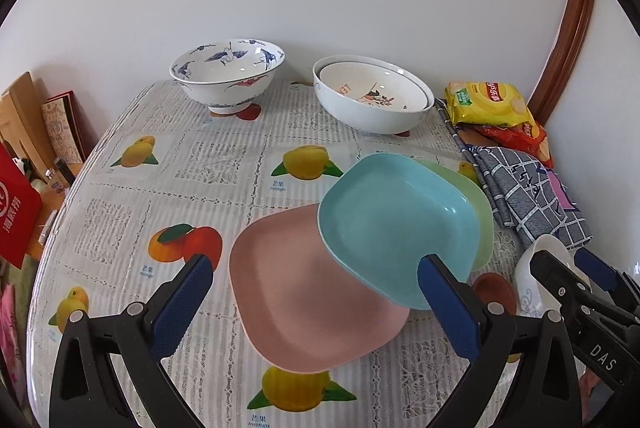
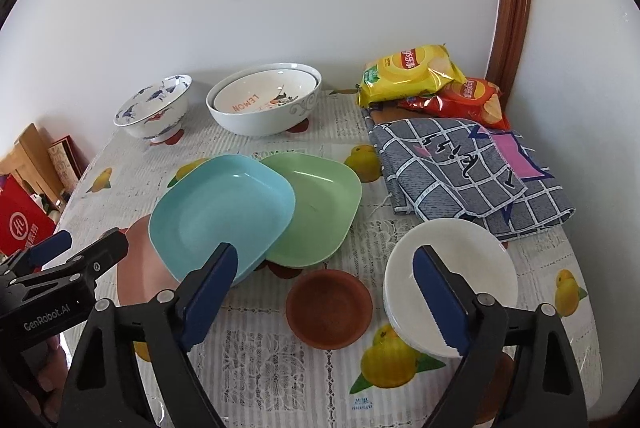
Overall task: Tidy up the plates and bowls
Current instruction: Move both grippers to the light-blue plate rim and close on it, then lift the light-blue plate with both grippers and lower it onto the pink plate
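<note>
Between the chip bags point(image 2: 432, 87) and plates point(image 2: 224, 211) lies a folded cloth point(image 2: 468, 167).

light: bright, even daylight – shadows: soft – focus: sharp – edges: fisheye-warped, black vignette

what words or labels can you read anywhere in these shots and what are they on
"LEMON": inner bowl of the nested pair.
"GenRobot.AI": left tongs.
"DAS": right tongs.
"mango": tablecloth, under fruit pictures.
Chip bags: brand script unreadable.
Red bag: characters too blurred.
</note>
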Available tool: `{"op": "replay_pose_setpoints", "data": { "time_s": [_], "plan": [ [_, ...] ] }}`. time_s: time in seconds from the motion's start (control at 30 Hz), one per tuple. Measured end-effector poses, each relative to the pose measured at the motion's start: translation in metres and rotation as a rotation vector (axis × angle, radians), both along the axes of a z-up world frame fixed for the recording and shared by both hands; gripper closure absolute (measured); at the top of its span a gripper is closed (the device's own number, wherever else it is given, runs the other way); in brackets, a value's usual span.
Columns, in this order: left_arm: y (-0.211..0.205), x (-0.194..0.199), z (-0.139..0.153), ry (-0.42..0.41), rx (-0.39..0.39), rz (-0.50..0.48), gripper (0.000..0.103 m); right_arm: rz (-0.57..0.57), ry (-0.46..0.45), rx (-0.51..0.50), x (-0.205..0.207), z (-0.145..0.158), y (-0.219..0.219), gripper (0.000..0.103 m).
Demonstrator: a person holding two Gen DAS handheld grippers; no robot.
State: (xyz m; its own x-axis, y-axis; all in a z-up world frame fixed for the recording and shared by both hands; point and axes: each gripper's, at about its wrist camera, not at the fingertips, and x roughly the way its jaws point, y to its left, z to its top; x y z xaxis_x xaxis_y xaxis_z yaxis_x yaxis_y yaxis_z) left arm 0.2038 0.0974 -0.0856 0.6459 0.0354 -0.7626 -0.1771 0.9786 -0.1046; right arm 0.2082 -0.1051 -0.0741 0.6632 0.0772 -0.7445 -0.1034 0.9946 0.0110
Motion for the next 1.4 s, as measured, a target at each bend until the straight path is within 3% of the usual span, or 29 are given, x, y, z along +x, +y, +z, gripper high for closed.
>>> {"op": "replay_pose_setpoints", "data": {
  "time_s": [0.33, 0.4, 0.47, 0.63, 0.8, 0.9, 1.1, 1.23, 1.4],
  "plan": [
    [0.011, 0.03, -0.029, 0.037, -0.072, 0.014, 0.015, 0.039, 0.04, 0.015, 0.042, -0.03, 0.007, 0.042],
    [0.012, 0.036, -0.035, 0.046, -0.084, 0.016, 0.018, 0.048, 0.039, 0.011, 0.053, -0.034, 0.008, 0.043],
    [0.013, 0.042, -0.039, 0.053, -0.098, 0.011, 0.029, 0.048, 0.036, 0.007, 0.062, -0.038, 0.009, 0.043],
    [0.012, 0.051, -0.045, 0.059, -0.125, -0.008, 0.033, 0.084, 0.035, -0.009, 0.082, -0.045, 0.016, 0.046],
    [0.007, 0.062, -0.053, 0.081, -0.121, -0.028, 0.047, 0.121, 0.048, -0.019, 0.096, -0.055, 0.025, 0.047],
    [0.008, 0.065, -0.057, 0.085, -0.137, -0.026, 0.051, 0.137, 0.063, -0.022, 0.101, -0.062, 0.03, 0.057],
    [0.007, 0.068, -0.062, 0.093, -0.155, -0.022, 0.083, 0.174, 0.102, 0.004, 0.1, -0.071, 0.036, 0.091],
    [0.003, 0.066, -0.06, 0.087, -0.133, -0.027, 0.09, 0.159, 0.101, 0.02, 0.095, -0.071, 0.034, 0.093],
    [0.004, 0.056, -0.049, 0.079, -0.155, -0.033, 0.091, 0.131, 0.113, 0.061, 0.084, -0.062, 0.025, 0.095]
  ]
}}
